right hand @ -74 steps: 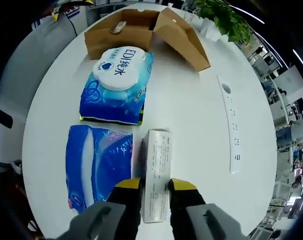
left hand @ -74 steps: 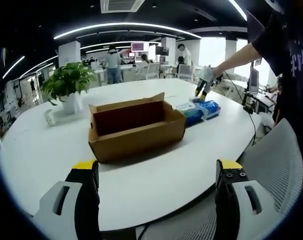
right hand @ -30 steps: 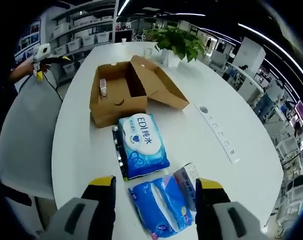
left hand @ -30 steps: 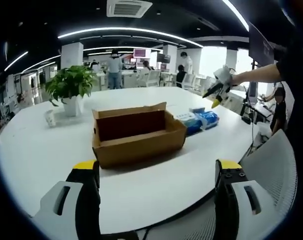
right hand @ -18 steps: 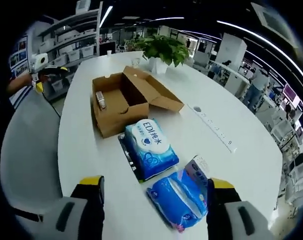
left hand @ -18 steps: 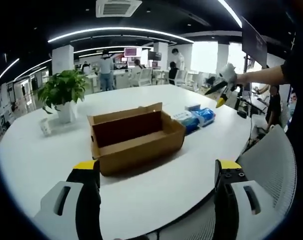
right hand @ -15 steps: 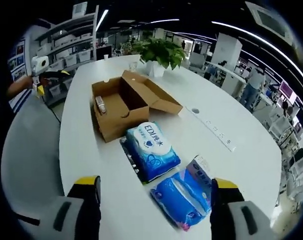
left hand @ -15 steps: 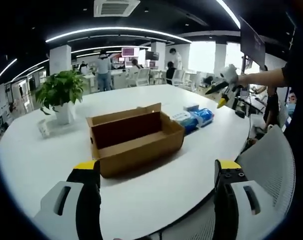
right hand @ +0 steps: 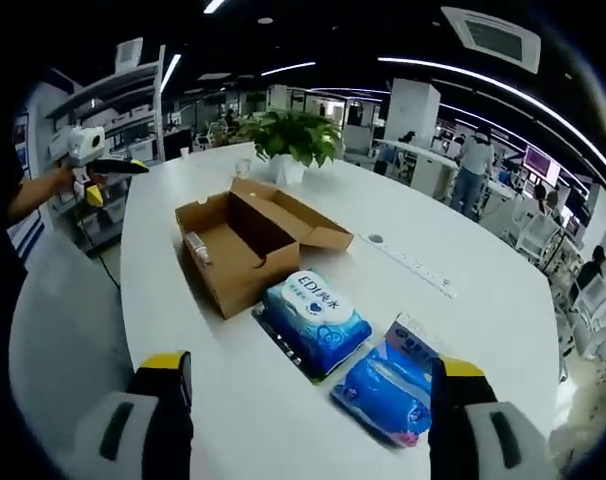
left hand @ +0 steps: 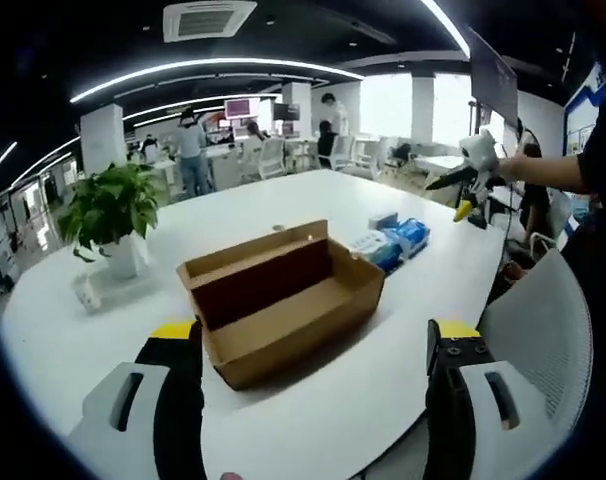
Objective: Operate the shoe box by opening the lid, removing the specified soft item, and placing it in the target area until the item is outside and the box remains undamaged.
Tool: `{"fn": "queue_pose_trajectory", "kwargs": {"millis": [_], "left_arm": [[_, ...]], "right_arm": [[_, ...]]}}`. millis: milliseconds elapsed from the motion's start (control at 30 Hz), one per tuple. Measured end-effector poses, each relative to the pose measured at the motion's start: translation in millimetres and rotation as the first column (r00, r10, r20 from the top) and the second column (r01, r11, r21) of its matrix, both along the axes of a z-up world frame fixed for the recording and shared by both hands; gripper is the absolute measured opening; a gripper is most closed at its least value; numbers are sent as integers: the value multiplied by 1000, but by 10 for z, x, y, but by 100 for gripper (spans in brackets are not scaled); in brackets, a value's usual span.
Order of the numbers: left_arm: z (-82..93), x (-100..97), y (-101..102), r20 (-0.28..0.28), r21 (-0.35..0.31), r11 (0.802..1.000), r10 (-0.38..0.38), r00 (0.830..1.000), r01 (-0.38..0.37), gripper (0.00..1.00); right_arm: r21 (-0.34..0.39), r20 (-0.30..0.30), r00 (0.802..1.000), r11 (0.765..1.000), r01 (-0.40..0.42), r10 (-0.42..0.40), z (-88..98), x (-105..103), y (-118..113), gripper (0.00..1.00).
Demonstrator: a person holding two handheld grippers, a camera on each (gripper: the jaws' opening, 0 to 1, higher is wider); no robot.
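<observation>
One open cardboard shoe box is sitting at the centre of the right gripper view, with one small item, too small to identify, lying inside it. Three packs are lying lower right of it: one wet-wipes pack, one blue tissue pack and one small carton. One potted plant is standing in the upper middle, and one power strip is lying to the right.

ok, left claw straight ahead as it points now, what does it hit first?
Most likely the open shoe box on the table, at its near wall. The left claw is open and empty; depth is hard to judge.

Brown shoe box on table, lid open; blue soft packs lie just beside, prob. wipes.
</observation>
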State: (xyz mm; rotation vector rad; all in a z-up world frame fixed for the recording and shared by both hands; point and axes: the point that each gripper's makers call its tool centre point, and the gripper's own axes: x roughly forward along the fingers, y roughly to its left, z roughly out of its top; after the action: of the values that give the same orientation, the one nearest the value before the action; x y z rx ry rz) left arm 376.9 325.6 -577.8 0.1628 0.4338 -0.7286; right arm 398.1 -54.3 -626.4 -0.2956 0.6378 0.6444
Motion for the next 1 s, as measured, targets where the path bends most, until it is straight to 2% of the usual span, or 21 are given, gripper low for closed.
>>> {"fn": "queue_pose_trajectory", "kwargs": {"millis": [333, 600, 767, 1000], "left_arm": [[69, 221, -38, 8, 6, 1000, -26, 1000, 26, 93], [19, 369, -50, -12, 37, 999, -39, 999, 40, 97], [21, 452, -91, -16, 38, 998, -58, 998, 59, 97], [-6, 602, -150, -12, 69, 993, -99, 995, 99, 99]], "right_arm": [[64, 46, 997, 996, 56, -59, 67, -135, 178, 100], [67, 86, 993, 994, 81, -86, 113, -336, 305, 100], [93, 86, 989, 989, 112, -120, 93, -413, 331, 100], [58, 100, 988, 992, 113, -118, 60, -568, 390, 100]]}}
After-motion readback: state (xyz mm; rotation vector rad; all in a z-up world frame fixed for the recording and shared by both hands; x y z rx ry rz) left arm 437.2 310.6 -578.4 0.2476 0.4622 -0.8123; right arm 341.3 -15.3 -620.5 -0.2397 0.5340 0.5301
